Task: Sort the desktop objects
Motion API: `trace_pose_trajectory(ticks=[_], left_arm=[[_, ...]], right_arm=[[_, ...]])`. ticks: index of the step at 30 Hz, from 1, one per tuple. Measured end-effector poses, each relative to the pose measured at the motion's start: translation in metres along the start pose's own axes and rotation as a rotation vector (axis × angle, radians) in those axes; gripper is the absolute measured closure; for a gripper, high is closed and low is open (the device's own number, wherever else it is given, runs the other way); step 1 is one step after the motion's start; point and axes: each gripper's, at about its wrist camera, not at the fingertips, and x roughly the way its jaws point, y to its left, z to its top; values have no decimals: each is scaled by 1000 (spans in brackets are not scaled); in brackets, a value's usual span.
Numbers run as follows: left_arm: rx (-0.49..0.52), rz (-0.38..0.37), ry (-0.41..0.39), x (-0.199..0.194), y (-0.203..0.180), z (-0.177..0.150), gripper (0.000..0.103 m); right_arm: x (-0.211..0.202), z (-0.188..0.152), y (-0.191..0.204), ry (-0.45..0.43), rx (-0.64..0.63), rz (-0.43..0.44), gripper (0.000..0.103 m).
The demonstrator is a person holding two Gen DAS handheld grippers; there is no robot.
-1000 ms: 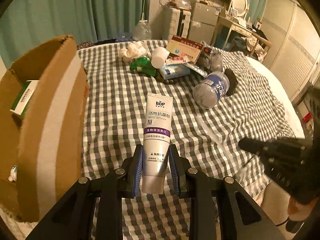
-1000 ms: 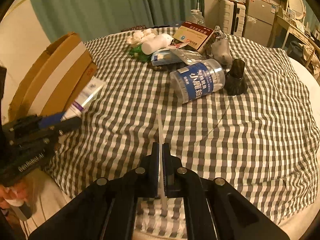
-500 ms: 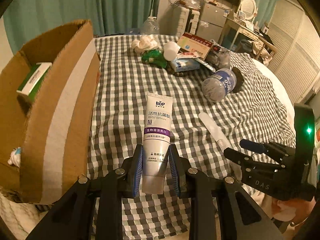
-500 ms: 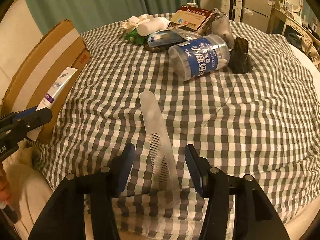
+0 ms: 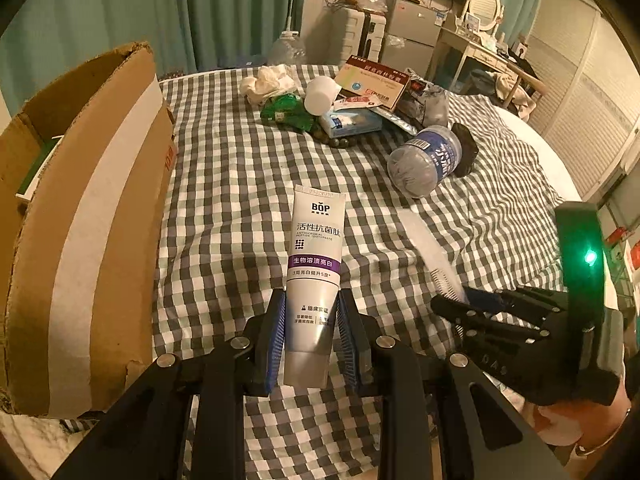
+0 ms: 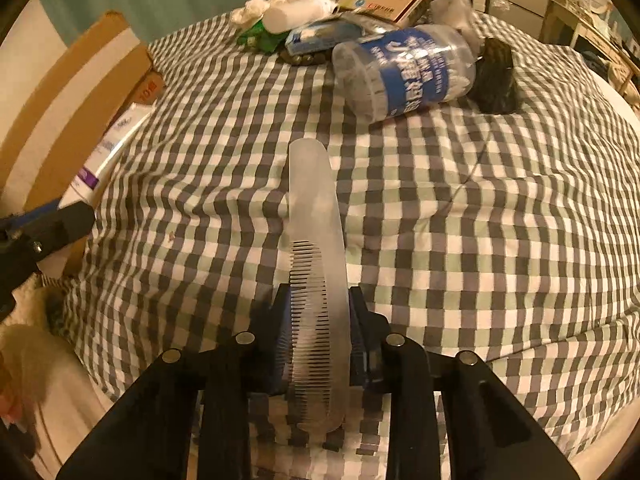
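Note:
My left gripper (image 5: 312, 304) is shut on the lower end of a white toothpaste tube (image 5: 316, 248) with a purple band, held above the checked cloth beside the cardboard box (image 5: 80, 200). A clear plastic comb (image 6: 316, 216) lies flat on the cloth near the table's front edge. Around its toothed half my right gripper (image 6: 318, 300) is closing, and the blue pads sit against both long edges. In the left wrist view the right gripper (image 5: 460, 304) is low at the right, over the comb (image 5: 428, 248). The right wrist view shows the tube (image 6: 108, 148) at far left.
A lying cotton-swab jar (image 6: 404, 72) and a dark object (image 6: 494, 76) sit beyond the comb. Farther back is a pile with a red-and-white carton (image 5: 372, 80), a white bottle (image 5: 320, 94), a green packet (image 5: 286, 110) and tissues. The checked cloth (image 5: 240, 184) drops off at the front.
The right gripper, earlier shut on the comb held edge-on, opened with the comb lying flat, sank toward the cloth and narrowed around it. The left gripper kept its hold on the tube.

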Motion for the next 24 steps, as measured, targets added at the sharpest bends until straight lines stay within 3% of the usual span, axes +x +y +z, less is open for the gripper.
trace_pose_trajectory(ticks=[12, 17, 24], left_arm=[[-4, -20, -84, -48, -1, 22, 77], [-3, -67, -144, -84, -4, 33, 77], [49, -45, -201, -130, -4, 49, 77]], right_arm=[[-72, 16, -1, -143, 48, 44, 77], [-111, 17, 17, -214, 20, 54, 77], [-168, 20, 51, -303, -32, 44, 77]])
